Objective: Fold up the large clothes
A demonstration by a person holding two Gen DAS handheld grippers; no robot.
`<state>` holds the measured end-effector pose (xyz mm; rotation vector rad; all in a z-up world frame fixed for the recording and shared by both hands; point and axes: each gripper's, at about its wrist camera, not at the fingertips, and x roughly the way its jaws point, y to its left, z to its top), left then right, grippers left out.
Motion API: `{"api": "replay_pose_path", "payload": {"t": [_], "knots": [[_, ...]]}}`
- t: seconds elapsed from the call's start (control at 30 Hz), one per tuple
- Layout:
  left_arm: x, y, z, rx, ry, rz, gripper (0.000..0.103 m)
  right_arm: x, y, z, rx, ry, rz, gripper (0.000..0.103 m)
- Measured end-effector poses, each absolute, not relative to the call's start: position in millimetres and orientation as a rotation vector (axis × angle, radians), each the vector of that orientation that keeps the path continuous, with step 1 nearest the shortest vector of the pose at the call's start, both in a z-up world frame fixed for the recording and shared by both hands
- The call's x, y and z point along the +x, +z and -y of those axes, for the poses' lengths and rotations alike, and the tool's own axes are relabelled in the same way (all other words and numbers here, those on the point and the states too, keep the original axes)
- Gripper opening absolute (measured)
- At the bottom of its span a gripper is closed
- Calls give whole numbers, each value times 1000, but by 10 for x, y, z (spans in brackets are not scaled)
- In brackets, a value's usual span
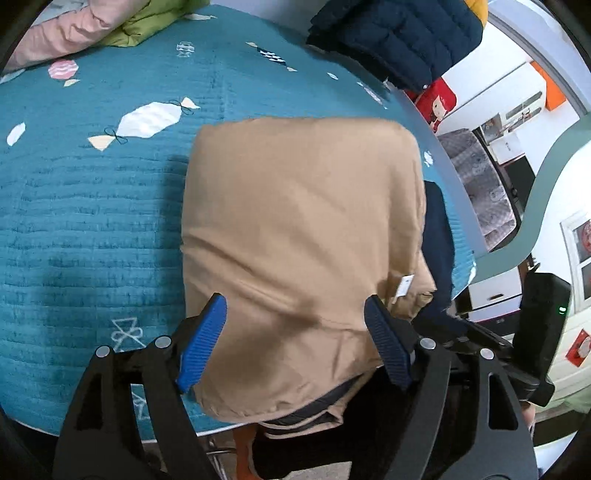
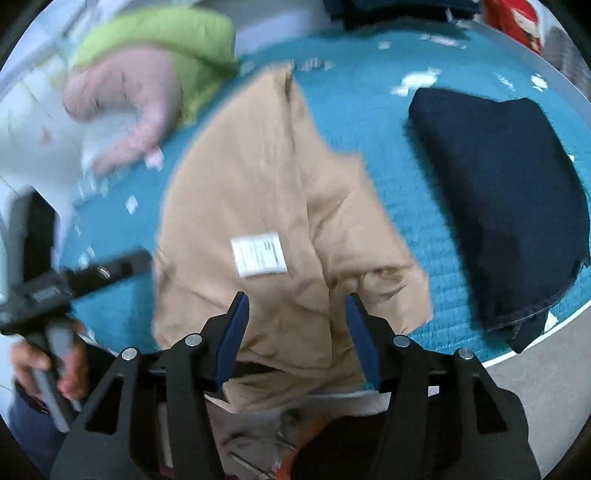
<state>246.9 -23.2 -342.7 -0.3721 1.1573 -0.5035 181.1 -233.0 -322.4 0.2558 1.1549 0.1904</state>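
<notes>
A folded tan garment (image 1: pixel 299 236) lies on the teal quilted table cover (image 1: pixel 92 206), its near edge hanging over the table's front edge. My left gripper (image 1: pixel 295 339) is open above that near edge, blue fingers on either side of the cloth. In the right wrist view the tan garment (image 2: pixel 266 206) shows a white care label (image 2: pixel 258 254). My right gripper (image 2: pixel 293 332) is open over its near end. The left gripper's handle (image 2: pixel 48 291) and a hand show at the left there. The right wrist view is blurred.
A folded dark navy garment (image 2: pixel 502 206) lies right of the tan one. A pink garment (image 2: pixel 122 107) and a green one (image 2: pixel 159 44) are piled at the far left. A navy quilted jacket (image 1: pixel 399 33) sits at the far right edge. The table edge (image 2: pixel 546 336) runs near right.
</notes>
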Motion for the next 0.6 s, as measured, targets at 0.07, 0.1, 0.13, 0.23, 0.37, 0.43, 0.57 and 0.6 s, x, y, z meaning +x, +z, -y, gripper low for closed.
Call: {"api": "replay_pose_path", "payload": {"t": [0.07, 0.1, 0.13, 0.23, 0.37, 0.43, 0.57, 0.6], "knots": [[2483, -3448, 217, -362, -494, -1163, 78, 1926, -3439, 2330, 348, 255, -1214, 7], [2497, -3457, 228, -366, -488, -1166, 78, 1942, -3469, 2355, 380, 261, -1219, 6], [2517, -3449, 240, -364, -480, -1168, 78, 1954, -3454, 2386, 398, 261, -1214, 6], [2599, -3407, 286, -351, -457, -1146, 78, 1920, -3206, 2505, 370, 236, -1136, 5], [2762, -3342, 390, -359, -480, -1099, 78, 1965, -3159, 2779, 351, 110, -1121, 5], [2860, -3384, 485, -357, -494, -1099, 78, 2069, -3323, 2834, 302, 39, -1165, 6], [3074, -3702, 782, -252, -462, -1196, 80, 2192, -3556, 2853, 304, -19, -1220, 11], [3086, -3732, 853, -194, -442, -1194, 80, 2189, -3511, 2855, 313, -19, -1207, 14]]}}
